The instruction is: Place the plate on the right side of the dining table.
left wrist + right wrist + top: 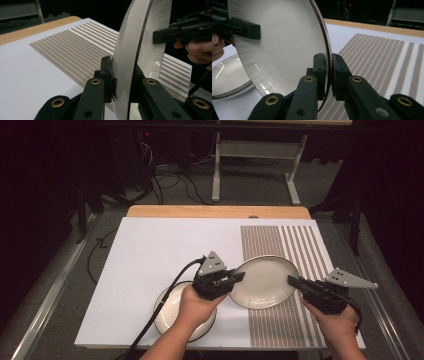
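Jaws: both pairs clamp raised plate [264,281] | opposite rim edges

- A wooden table [150,211], its pale top edge showing at the far side.
- A white sheet [150,250] covers most of it.
- A brown-striped placemat [300,245] lies on the sheet's right part.
- A white bowl [167,317] rests on the sheet, near the front edge.
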Demonstrator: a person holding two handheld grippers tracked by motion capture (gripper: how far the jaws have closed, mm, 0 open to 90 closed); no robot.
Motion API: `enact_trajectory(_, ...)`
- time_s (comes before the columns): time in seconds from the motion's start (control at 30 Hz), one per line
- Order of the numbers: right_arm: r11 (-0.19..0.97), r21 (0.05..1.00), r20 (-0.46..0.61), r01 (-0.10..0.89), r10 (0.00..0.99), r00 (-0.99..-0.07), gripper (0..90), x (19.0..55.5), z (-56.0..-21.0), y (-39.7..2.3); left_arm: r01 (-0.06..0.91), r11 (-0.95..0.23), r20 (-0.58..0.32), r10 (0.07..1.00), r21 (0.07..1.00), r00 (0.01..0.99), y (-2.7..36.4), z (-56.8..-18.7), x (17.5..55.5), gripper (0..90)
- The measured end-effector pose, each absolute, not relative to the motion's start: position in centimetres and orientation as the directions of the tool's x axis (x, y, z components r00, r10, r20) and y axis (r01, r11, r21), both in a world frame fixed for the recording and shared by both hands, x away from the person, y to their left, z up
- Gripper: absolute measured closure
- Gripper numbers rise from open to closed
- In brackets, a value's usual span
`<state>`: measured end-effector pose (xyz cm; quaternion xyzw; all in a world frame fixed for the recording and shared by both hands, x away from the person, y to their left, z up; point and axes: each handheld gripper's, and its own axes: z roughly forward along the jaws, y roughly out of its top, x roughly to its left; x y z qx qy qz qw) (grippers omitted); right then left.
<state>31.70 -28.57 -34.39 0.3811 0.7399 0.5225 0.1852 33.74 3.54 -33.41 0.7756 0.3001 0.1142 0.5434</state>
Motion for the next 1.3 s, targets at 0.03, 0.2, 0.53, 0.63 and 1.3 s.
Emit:
enact_trajectory(0.03,0.159,0.913,0.126,0.375,0.765,-0.632,85.8,31.6,-34.5,-29.0,0.345,-0.233,-0.151,0.587,0.909,0.795,3.2,-33.5,33.9,78.9)
enact_trajectory(0.2,0.139,0.91,0.14,0.391,0.785,-0.603,85.8,31.4,-35.1,-30.5,0.357,-0.267,-0.147,0.578,0.895,0.803,1.2,-33.8,34.6,78.5)
enact_trajectory(0.53,0.103,0.913,0.148,0.395,0.819,-0.555,86.6,31.3,-35.6,-32.7,0.366,-0.299,-0.146,0.564,0.881,0.813,-1.2,-34.3,36.3,76.4)
enact_trajectory(0.63,0.104,0.913,0.14,0.394,0.828,-0.543,86.5,31.4,-35.7,-33.3,0.365,-0.316,-0.138,0.56,0.876,0.817,-2.1,-34.5,36.9,76.3)
enact_trajectory(1.3,0.084,0.906,0.132,0.415,0.876,-0.464,86.5,33.2,-37.1,-36.5,0.372,-0.324,-0.142,0.557,0.87,0.818,-6.3,-36.7,40.2,74.0)
